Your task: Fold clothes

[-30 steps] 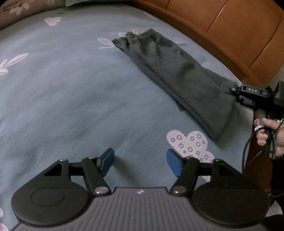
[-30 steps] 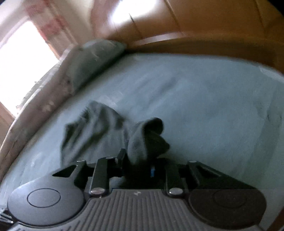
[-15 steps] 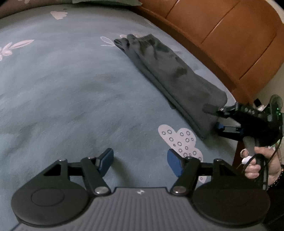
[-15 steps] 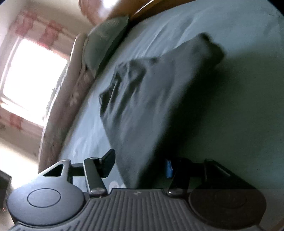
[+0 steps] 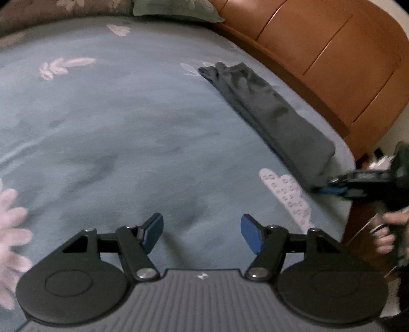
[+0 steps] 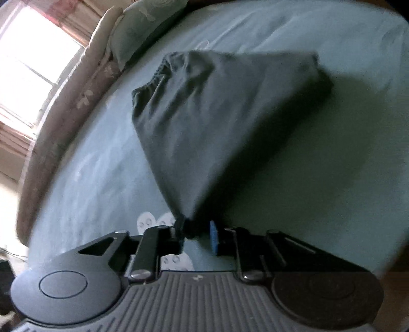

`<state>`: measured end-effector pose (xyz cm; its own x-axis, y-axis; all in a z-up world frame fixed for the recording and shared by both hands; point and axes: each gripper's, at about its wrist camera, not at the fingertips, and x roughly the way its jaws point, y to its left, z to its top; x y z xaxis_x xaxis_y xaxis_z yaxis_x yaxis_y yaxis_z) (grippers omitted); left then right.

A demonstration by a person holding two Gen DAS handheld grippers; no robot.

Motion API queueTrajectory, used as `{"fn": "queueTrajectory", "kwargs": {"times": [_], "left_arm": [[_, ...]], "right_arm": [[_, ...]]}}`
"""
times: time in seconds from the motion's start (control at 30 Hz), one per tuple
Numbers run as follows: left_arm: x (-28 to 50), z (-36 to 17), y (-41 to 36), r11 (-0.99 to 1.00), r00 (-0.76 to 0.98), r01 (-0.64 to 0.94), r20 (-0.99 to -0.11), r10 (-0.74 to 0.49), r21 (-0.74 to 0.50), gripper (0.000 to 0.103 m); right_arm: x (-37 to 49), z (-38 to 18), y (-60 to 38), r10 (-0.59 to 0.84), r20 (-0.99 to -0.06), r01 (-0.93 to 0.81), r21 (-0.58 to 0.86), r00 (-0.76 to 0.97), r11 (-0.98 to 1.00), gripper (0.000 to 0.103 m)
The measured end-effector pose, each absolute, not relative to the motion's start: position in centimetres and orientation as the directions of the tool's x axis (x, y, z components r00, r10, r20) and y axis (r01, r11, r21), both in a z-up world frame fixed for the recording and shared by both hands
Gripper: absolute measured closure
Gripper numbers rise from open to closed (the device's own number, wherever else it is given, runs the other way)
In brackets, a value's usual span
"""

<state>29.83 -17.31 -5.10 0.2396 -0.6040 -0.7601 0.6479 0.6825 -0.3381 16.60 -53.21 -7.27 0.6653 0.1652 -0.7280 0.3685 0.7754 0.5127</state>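
Note:
Dark grey trousers (image 5: 268,115) lie folded lengthwise on the blue bed sheet (image 5: 115,127), along the right side near the wooden bed frame. My left gripper (image 5: 202,232) is open and empty, low over the sheet, well left of the trousers. My right gripper (image 5: 329,187) shows in the left wrist view at the trousers' near end. In the right wrist view the right gripper (image 6: 196,236) has its fingers a little apart, with the trousers' (image 6: 217,115) near corner bunched by the left finger (image 6: 179,229). Whether the fabric is still pinched is unclear.
A wooden bed frame (image 5: 332,63) runs along the right edge of the bed. A green pillow (image 5: 176,9) lies at the head of the bed, also in the right wrist view (image 6: 145,28). A bright window (image 6: 28,63) is at the far left.
The right gripper has laid the trousers' end down flat on the sheet and its fingers have parted. The left gripper has stayed open and drifted slightly away from the trousers.

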Motion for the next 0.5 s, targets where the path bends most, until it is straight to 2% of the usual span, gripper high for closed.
{"fn": "queueTrajectory", "kwargs": {"times": [0.1, 0.17, 0.23, 0.43, 0.5], "left_arm": [[29.7, -4.8, -16.8, 0.692, 0.271, 0.664, -0.770, -0.577, -0.285, 0.032], [29.6, -4.5, -16.7, 0.697, 0.285, 0.669, -0.775, -0.563, -0.260, 0.032], [29.5, -4.4, -16.8, 0.699, 0.292, 0.672, -0.780, -0.554, -0.245, 0.032], [28.5, -4.5, -17.5, 0.695, 0.299, 0.691, -0.795, -0.528, -0.201, 0.031], [28.2, -4.6, -17.7, 0.691, 0.301, 0.699, -0.801, -0.517, -0.183, 0.030]], "right_arm": [[16.6, -3.8, -52.5, -0.018, -0.726, 0.335, 0.295, 0.687, 0.895, 0.066], [17.1, -2.2, -52.6, -0.114, -0.678, 0.295, 0.158, 0.727, 0.942, 0.059], [18.8, -2.1, -52.7, -0.151, -0.646, 0.250, 0.064, 0.748, 0.966, 0.055], [20.8, -6.0, -54.3, -0.156, -0.732, 0.201, -0.027, 0.663, 0.979, 0.055], [20.1, -6.1, -55.0, -0.128, -0.730, 0.200, 0.012, 0.671, 0.980, 0.055]]}}
